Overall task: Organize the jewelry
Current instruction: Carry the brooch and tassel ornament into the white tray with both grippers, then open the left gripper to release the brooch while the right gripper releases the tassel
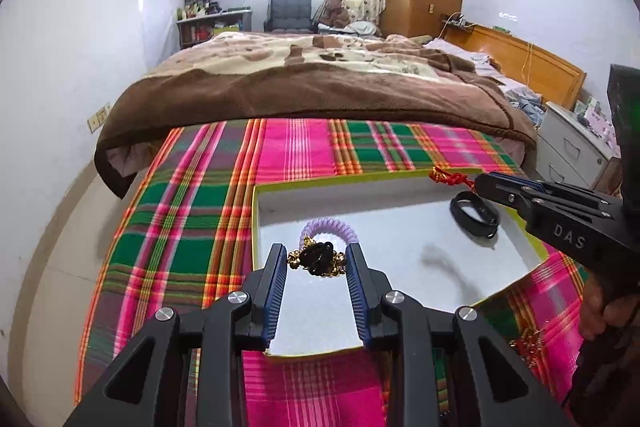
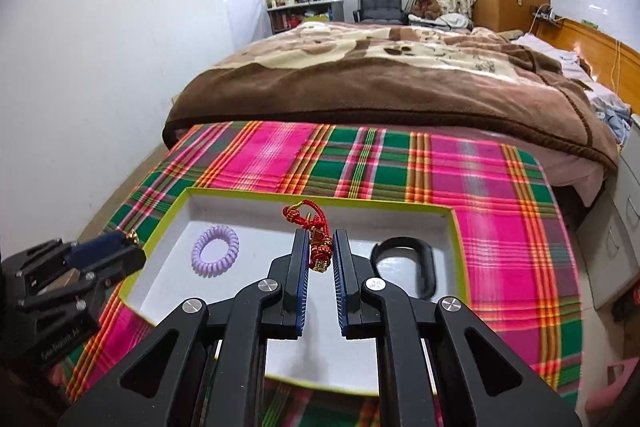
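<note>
A shallow white tray with a lime-green rim [image 1: 256,223] [image 2: 160,227] lies on a plaid cloth. In it are a lilac spiral hair tie [image 2: 215,251] [image 1: 330,229] and a black band [image 2: 404,267] [image 1: 474,217]. My left gripper [image 1: 318,261] is shut on a black and gold beaded piece [image 1: 318,259], held over the tray's near left part. My right gripper [image 2: 320,247] is shut on a red knotted charm with gold beads [image 2: 316,233] [image 1: 448,179], held above the tray's middle.
The pink and green plaid cloth [image 2: 500,195] covers the table. A bed with a brown blanket [image 2: 380,83] lies just behind it. White drawers [image 1: 572,143] stand at the right. More gold and red jewelry [image 1: 530,345] lies on the cloth near the right hand.
</note>
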Available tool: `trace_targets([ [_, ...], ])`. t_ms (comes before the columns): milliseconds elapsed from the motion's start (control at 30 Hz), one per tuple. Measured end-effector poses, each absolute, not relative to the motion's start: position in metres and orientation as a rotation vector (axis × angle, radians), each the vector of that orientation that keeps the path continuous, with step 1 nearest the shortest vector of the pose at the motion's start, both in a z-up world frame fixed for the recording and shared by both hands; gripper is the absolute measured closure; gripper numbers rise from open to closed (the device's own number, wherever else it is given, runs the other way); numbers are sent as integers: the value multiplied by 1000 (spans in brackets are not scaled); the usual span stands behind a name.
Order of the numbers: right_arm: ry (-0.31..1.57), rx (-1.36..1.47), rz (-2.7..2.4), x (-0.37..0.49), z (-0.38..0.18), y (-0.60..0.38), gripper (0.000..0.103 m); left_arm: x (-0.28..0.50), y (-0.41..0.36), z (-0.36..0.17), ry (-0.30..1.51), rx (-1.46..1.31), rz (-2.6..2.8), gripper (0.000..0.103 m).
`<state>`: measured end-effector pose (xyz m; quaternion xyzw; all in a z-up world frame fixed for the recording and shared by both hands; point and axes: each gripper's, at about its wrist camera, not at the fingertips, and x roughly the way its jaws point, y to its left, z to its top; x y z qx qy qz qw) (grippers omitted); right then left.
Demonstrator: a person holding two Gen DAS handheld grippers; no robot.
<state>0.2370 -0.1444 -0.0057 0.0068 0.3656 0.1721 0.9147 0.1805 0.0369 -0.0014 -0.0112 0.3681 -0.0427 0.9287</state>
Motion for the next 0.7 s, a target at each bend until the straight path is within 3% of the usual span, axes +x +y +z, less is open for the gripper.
trace_targets([
  [700,879,-36,345,265,-45,-121,91,195,34,-37,841,-15,-84,72],
])
